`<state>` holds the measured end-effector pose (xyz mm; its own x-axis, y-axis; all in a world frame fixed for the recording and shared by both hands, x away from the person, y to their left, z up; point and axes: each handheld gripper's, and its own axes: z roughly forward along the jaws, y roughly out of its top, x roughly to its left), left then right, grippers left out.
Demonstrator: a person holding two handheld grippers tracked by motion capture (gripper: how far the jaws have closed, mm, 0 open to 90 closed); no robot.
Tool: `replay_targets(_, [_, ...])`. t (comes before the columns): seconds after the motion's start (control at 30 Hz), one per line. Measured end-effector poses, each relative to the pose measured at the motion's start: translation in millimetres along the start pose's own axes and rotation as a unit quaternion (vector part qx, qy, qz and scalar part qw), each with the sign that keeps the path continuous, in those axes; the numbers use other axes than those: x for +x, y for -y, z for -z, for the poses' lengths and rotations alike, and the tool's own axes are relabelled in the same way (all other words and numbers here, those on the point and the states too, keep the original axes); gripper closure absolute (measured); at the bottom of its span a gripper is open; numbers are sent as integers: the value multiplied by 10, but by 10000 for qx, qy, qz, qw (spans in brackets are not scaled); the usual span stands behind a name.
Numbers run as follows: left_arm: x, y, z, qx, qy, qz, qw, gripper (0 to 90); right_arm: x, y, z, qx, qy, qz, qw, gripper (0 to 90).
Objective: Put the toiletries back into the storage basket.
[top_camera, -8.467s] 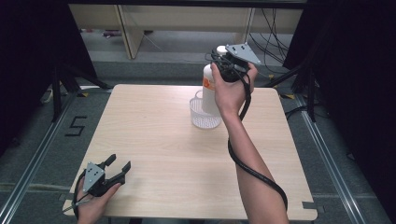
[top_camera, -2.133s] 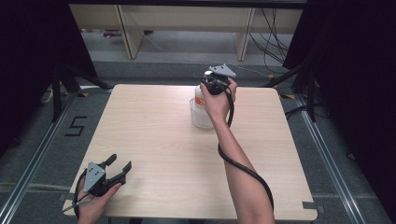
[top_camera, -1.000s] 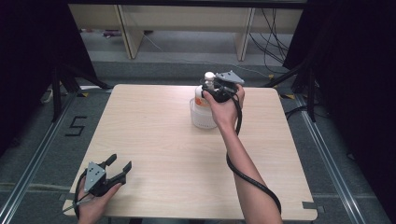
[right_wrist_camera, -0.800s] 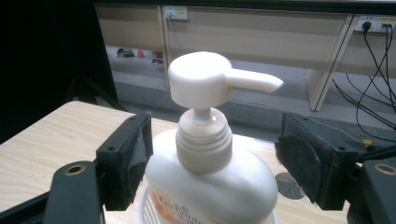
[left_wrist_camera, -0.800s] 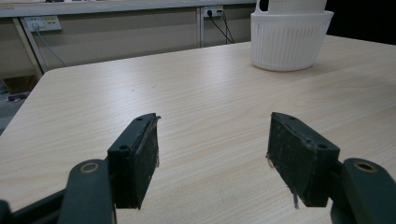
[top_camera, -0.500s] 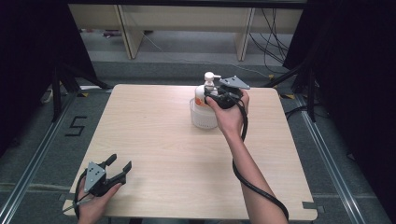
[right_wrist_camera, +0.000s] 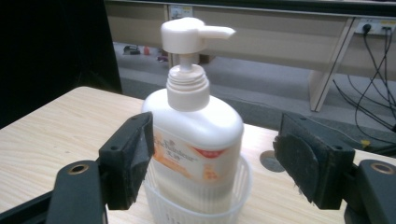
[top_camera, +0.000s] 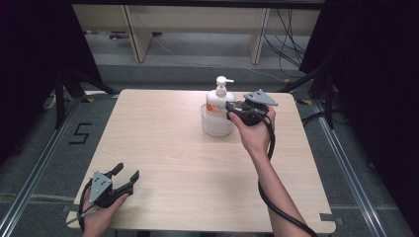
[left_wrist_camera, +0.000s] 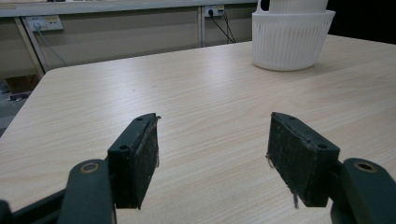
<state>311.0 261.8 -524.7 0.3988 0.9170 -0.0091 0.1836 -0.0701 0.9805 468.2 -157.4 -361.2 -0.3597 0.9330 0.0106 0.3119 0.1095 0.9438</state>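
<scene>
Wooden table (top_camera: 163, 148), basket (right_wrist_camera: 196, 205) hiding pump bottle (right_wrist_camera: 196, 135) base

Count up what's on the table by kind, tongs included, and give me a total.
Pump bottles: 1, the white pump bottle, standing in the basket.
Baskets: 1, the white ribbed basket.
Tongs: 2, the left tongs, open near the table's front edge, and the right tongs, open beside the bottle.
Total: 4

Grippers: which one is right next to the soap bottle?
The right gripper, jaws open beside the pump bottle in the white basket. The left gripper rests far away.
</scene>
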Motion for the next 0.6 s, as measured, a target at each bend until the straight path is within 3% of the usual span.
replay_targets(0.27, [-2,0,1,7,-11,-1,10000,331,-85,118,154,36,30,-23,10000,290])
replay_targets(0.33, [-2,0,0,10,-12,-7,10000,331,-116,159,183,31,42,85,10000,292])
replay_targets(0.43, [2,-2,1,22,4,-7,10000,331,-128,224,239,85,35,-89,9999,298])
replay_targets(0.47, [4,-2,2,21,1,-4,10000,331,-155,242,250,54,57,18,10000,299])
replay_targets(0.6, [3,-2,1,24,0,-3,10000,331,-199,307,315,95,60,-73,9999,303])
